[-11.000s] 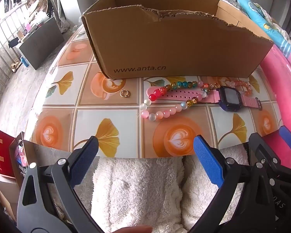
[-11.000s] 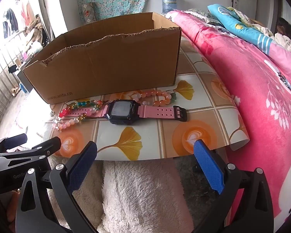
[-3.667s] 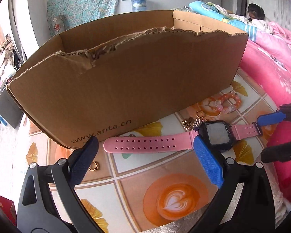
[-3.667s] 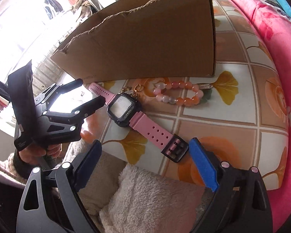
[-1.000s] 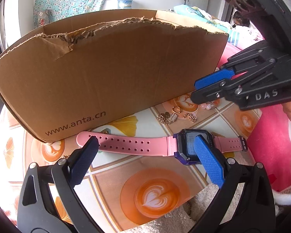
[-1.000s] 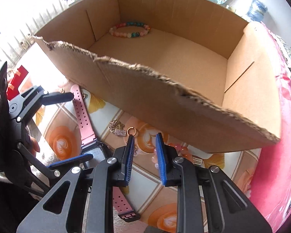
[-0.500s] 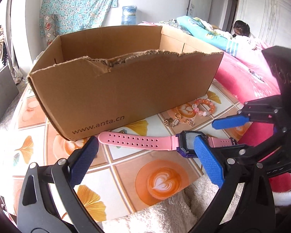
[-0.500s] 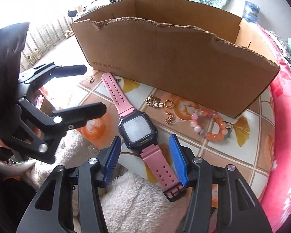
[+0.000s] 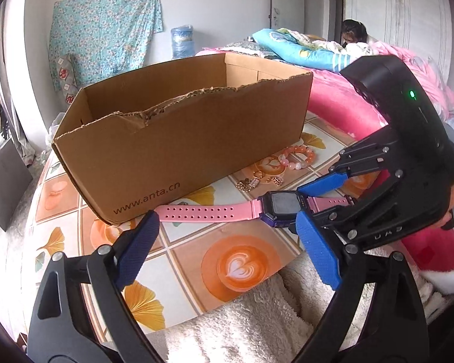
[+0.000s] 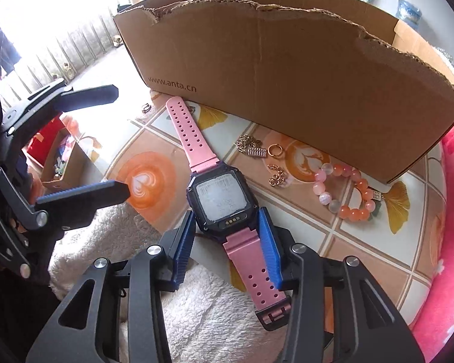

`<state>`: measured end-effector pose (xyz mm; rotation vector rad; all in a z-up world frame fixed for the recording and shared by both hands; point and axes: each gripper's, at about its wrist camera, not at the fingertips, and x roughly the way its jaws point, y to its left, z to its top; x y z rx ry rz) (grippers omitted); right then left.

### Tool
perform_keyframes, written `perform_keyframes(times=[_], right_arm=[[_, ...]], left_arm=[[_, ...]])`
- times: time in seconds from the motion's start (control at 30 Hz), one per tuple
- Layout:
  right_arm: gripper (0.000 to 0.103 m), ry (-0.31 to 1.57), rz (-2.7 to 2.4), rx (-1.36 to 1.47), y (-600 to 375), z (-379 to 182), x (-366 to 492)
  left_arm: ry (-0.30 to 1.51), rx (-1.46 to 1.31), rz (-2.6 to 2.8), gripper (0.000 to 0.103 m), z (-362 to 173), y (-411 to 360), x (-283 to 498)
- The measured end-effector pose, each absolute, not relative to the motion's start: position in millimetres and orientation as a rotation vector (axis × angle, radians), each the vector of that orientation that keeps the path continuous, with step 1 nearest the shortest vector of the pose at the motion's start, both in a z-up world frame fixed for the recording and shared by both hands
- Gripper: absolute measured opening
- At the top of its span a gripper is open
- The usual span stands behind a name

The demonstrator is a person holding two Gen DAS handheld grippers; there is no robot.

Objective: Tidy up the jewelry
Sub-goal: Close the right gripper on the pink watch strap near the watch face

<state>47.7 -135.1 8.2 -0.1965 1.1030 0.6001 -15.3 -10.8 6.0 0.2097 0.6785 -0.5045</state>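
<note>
Watch (image 10: 219,201), pink strap, lies flat on the patterned tabletop (image 10: 363,260) in front of the cardboard box (image 10: 287,69), strap running from 11 to 5 o'clock in the right wrist view. Right gripper (image 10: 227,236) straddles its case, jaws just closing, pads beside the case but apparently not yet pressing; left gripper (image 9: 227,251) hangs wide apart, empty. Step in hand looks like grasping the watch; next calls for closing, lifting over the torn box wall, leaving the bead bracelet (image 10: 346,193) and gold trinkets (image 10: 252,148) at 1 o'clock.

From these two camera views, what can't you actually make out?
- Cardboard box floor: hidden by its torn front wall in both views, so its contents cannot be told.
- Watch screen: the right wrist view shows faint marks, unreadable.
- Gold trinkets near the watch: too small to identify.
- Pink strap's buckle end: hidden behind the right gripper in the left wrist view.
</note>
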Motion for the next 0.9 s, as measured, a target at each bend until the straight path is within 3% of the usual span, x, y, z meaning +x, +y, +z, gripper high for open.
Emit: perform_keyframes(times=[0.3,0.57,0.7,0.77,0.83,0.9], right_arm=[[0.041,1.302,0.823,0.123,-179.8,-3.2,88.1],[0.041,1.406,0.925,0.208,-193.3,-8.7,107.2],[0.041,1.417,0.943,0.193,-189.4,-5.2,109.6],[0.041,1.419,0.948,0.196,-186.8,-6.0,112.6],[0.041,1.412,0.949,0.191,-180.9,-9.4,110.1],[0.041,1.388,0.927,0.171,-180.4,-6.1,109.0]], left_arm=[[0.708,0.372,-0.550,0.068,-8.5,-24.2,-9.0],[0.713,0.547,-0.602,0.055,-22.4,-45.4,1.1],[0.717,0.569,-0.613,0.045,-25.0,-50.7,4.7],[0.731,0.555,-0.615,0.036,-25.8,-53.7,8.8],[0.755,0.523,-0.611,0.019,-25.3,-52.2,13.4],[0.801,0.462,-0.620,0.017,-23.9,-49.3,20.6]])
